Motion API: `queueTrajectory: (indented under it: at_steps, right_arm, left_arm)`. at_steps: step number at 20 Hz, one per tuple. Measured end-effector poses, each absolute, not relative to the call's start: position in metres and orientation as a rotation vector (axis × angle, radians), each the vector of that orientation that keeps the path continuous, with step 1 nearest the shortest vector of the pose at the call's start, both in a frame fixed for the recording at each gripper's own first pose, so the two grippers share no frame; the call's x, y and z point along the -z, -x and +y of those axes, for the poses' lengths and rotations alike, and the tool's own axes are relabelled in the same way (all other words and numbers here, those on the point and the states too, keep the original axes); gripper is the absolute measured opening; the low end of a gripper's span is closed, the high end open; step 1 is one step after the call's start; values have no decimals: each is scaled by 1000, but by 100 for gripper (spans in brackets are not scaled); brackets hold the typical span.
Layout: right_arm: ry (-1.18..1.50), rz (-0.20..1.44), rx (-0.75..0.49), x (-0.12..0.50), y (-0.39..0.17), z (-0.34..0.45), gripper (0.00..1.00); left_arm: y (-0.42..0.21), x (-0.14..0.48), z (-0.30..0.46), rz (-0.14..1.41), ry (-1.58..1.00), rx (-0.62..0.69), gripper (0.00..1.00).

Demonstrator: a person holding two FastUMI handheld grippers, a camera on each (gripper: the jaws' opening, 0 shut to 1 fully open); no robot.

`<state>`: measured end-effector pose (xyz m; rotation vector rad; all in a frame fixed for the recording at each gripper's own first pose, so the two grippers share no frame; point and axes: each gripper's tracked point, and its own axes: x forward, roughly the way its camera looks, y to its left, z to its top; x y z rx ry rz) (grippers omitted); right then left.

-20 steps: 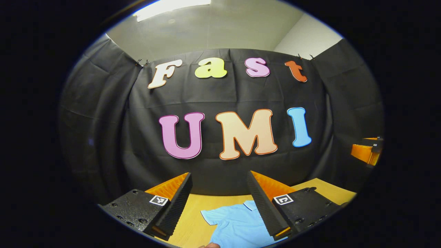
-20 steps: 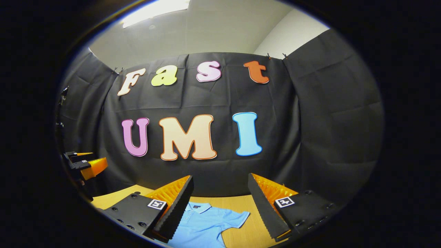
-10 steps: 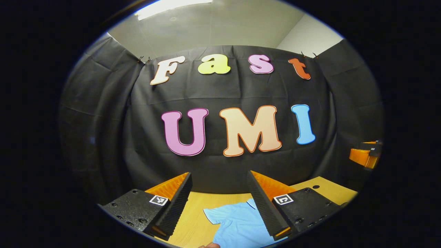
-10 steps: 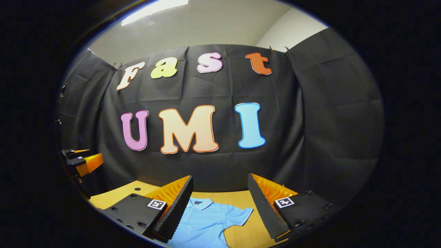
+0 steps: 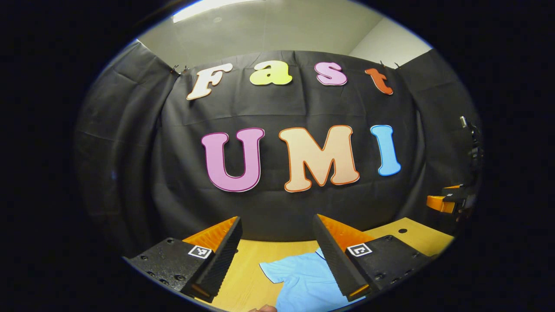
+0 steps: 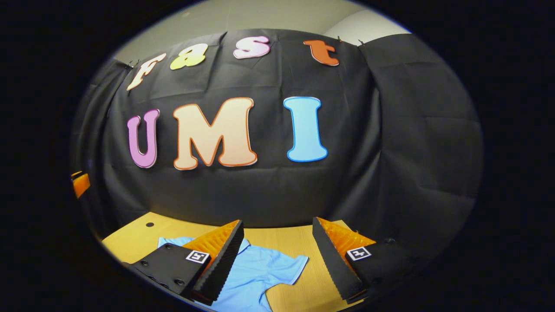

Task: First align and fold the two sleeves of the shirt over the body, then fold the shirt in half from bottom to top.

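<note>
A light blue polo shirt [image 5: 303, 279] lies flat on the wooden table [image 5: 245, 268], collar toward the cloth wall. My left gripper [image 5: 276, 223] hangs above its left sleeve [image 5: 271, 269], open, nothing between the fingers. In the right gripper view the shirt [image 6: 253, 277] spreads below my right gripper [image 6: 277, 223], which is also open and holds nothing. The shirt's right sleeve [image 6: 292, 265] lies out flat between that gripper's fingers; the other sleeve [image 6: 173, 241] peeks out past the left finger. The lower body of the shirt is hidden.
The black cloth wall [image 5: 277, 203] stands right behind the table's far edge. A small round hole [image 6: 149, 224] marks the table near its far left corner. The right gripper [image 5: 446, 201] shows at the right edge of the left gripper view. A fingertip [image 5: 262, 308] shows at the bottom.
Both views have tipped downward, the right one more, so more of the table and the shirt's collar end shows. In the left gripper view the right gripper has dropped lower.
</note>
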<state>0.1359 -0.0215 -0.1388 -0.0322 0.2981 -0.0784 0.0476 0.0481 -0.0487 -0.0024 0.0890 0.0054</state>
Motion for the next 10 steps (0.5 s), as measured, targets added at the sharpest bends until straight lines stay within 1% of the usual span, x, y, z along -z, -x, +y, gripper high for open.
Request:
queueTrajectory:
  at_steps: [10]
  right_arm:
    - [60,502,121,250,-189,-40,99]
  left_arm:
    - [-63,78,97,151,-38,-66,97]
